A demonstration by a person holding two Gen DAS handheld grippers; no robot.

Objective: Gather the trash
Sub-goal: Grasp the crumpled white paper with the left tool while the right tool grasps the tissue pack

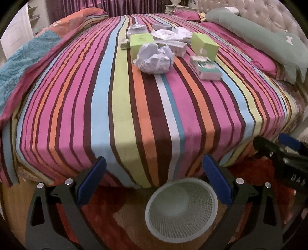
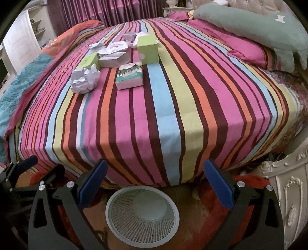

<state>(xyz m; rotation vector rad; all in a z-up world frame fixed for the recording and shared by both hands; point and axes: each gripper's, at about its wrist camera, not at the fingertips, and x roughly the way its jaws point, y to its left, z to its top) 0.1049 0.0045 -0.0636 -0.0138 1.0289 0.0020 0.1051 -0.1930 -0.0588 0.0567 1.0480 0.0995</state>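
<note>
A heap of trash lies on the far middle part of the bed: a crumpled ball of white paper (image 1: 154, 59) at the near edge of the heap, two light green cardboard boxes (image 1: 205, 46) behind it, a flat box with a teal and white pattern (image 1: 207, 67) to the right, and some white and grey packets further back. These far packets overlap each other and are too small to tell apart. A round white mesh waste basket (image 1: 182, 209) stands on the floor at the foot of the bed, its lower rim blurred.

The left gripper (image 1: 154, 180) hangs above the basket with its blue-padded fingers spread wide, holding nothing. The right gripper (image 2: 155, 180) is also wide open and holds nothing; in the left view only its dark side is seen, cut off at the right edge.

The bed is covered by a striped sheet of pink, brown, orange, blue and green (image 1: 134, 115). A grey-green pillow (image 2: 250, 27) lies on the right, purple curtains (image 2: 107, 11) hang behind, and a red rug (image 1: 107, 209) covers the floor.
</note>
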